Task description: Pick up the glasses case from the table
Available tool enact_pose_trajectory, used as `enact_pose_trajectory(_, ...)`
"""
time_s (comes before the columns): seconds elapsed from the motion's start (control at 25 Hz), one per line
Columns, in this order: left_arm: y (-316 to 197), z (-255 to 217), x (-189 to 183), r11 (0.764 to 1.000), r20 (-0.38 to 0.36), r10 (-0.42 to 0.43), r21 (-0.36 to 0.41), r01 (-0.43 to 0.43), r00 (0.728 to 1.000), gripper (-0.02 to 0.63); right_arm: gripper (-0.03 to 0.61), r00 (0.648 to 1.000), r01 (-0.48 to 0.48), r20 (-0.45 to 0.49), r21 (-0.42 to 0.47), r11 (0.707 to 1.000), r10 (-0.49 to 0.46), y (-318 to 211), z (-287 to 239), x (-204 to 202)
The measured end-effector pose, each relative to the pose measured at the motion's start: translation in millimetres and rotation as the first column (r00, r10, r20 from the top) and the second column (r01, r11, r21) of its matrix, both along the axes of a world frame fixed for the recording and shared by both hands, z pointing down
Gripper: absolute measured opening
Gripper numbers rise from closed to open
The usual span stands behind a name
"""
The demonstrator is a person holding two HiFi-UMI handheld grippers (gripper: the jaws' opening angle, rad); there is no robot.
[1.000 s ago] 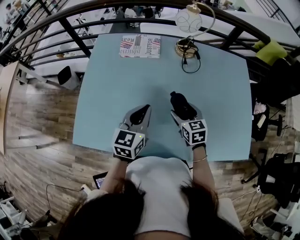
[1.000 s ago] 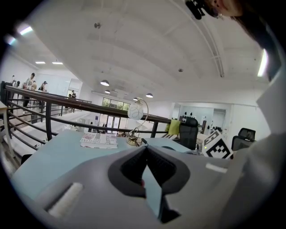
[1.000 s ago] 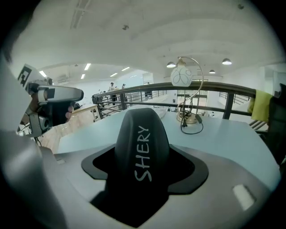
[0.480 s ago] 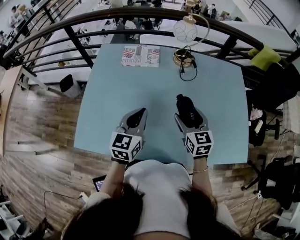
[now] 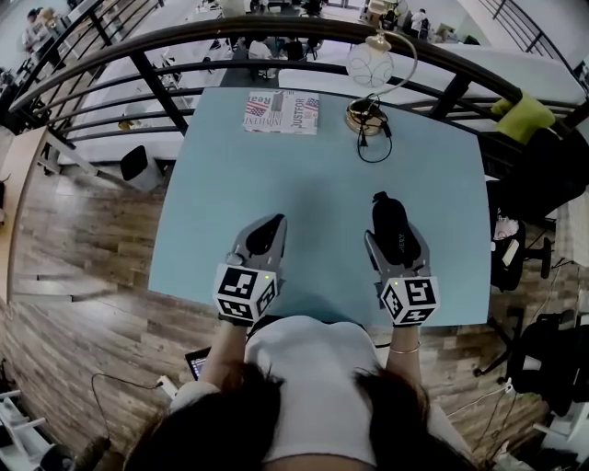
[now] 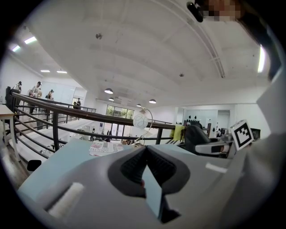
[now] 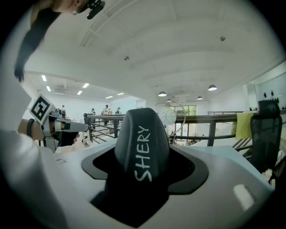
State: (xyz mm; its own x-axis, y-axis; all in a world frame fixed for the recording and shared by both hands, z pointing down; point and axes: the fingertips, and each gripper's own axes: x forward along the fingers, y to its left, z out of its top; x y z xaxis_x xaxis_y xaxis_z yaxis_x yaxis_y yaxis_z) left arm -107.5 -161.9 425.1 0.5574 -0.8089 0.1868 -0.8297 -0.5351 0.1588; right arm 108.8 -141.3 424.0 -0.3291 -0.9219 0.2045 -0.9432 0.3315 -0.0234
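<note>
Head view, with both gripper views. The right gripper (image 5: 397, 243) is clenching its jaws on the glasses case (image 5: 391, 216), a dark rounded case lettered "SHERY" (image 7: 142, 134). The case is jutting forward out of the jaws, over the near right part of the light blue table (image 5: 304, 175). Whether its underside is touching the tabletop cannot be told.

The left gripper (image 5: 267, 225) is hovering level with the right one, over the near middle of the table. Its jaws are meeting at the tips with nothing between them, and only a sliver of tabletop is showing through behind the tips (image 6: 145, 152). The two grippers are sitting well apart, with bare table lying between them.

Both marker cubes are overhanging the table's near edge. The right gripper is keeping clear of the right edge. A broad bare stretch of tabletop is lying ahead of both grippers, up to a magazine (image 5: 281, 111) and a globe lamp (image 5: 370, 66). These, with the lamp's brass base and coiled cord (image 5: 366, 118), are standing along the far edge. A dark railing (image 5: 276, 28) is running just beyond that edge.
</note>
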Motion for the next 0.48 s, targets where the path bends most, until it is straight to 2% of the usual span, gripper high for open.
enact_pose_trajectory(0.48,-24.5,-3.9,8.9,1.000,0.034,0.007,0.009,-0.007,0.999,0.055,0.339,0.999,0.038,-0.031,0.006,0.999,-0.038,-13.9,-6.1,1.9)
